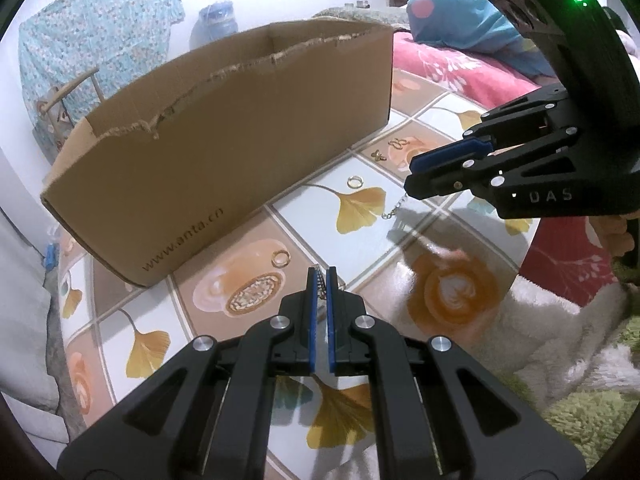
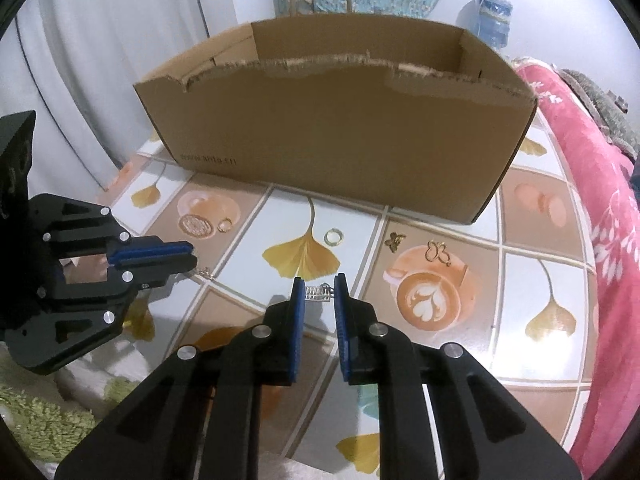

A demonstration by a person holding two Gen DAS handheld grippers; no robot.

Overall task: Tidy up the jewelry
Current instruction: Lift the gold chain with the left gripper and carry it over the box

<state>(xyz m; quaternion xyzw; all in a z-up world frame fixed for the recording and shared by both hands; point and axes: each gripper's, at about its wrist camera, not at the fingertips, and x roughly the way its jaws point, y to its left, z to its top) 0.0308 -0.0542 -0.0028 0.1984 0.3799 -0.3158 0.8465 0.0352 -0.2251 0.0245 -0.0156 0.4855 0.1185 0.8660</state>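
Oilcloth (image 2: 280, 208) printed with ginkgo leaves and latte cups covered the counter, with a pink floral blanket (image 2: 580, 160) along one edge and a fluffy green-and-white throw (image 2: 40, 412) at the near side. A torn-rimmed cardboard box (image 2: 320, 128) stood open at the back. Before it lay a pale ring (image 2: 333, 237), a gold ring (image 2: 225, 225) and two gold butterfly pieces (image 2: 394, 240), all apart from each other. The left gripper (image 1: 320, 276) had its fingers clenched on a small ladder-like chain piece (image 1: 320, 286) just above the cloth. The right gripper (image 2: 318, 284) seemed to pinch a fine chain (image 1: 394, 210), which dangled from its fingers with its lower end near the cloth.
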